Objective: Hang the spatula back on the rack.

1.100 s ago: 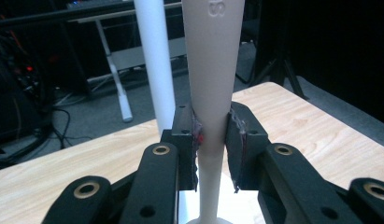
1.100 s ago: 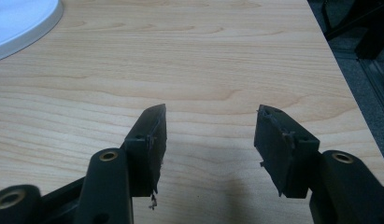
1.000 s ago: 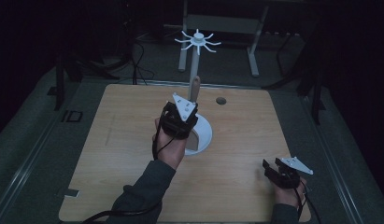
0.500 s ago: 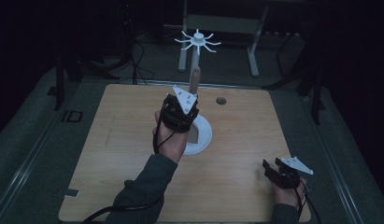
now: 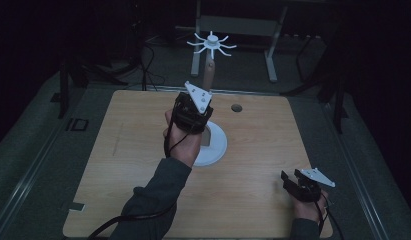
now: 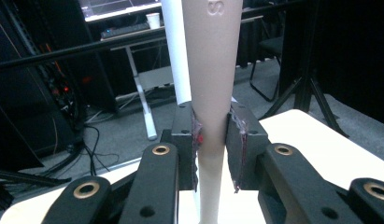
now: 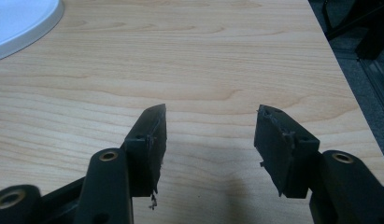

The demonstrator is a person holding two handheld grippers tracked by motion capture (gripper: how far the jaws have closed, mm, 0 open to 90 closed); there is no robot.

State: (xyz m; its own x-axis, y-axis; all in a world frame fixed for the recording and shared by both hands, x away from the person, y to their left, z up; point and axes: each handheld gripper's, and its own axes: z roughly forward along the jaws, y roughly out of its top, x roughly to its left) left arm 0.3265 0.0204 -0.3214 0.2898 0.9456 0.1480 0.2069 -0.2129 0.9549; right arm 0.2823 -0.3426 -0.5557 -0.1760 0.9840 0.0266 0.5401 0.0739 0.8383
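Observation:
My left gripper (image 5: 201,109) is raised over the middle of the wooden table (image 5: 128,150), next to a white stand with a round base (image 5: 217,148) and a spoked top (image 5: 211,43). Its jaws are shut on a beige tapered tube (image 6: 213,70), which stands upright between the pads; the tube's upper end (image 5: 209,75) pokes above the gripper. The stand's white pole (image 6: 175,51) rises just behind the tube. My right gripper (image 5: 291,180) rests low near the table's front right, and its jaws (image 7: 208,135) stand open with bare wood between them.
A small dark hole (image 5: 236,107) sits in the tabletop right of the stand. An edge of the white base (image 7: 17,18) reaches into the right gripper view's top left. Desks, cables and stand legs surround the table in the dark; its right edge (image 7: 341,70) is close to my right gripper.
My left gripper has risen along the stand's pole with the beige tube held in it. The right gripper has stayed where it was.

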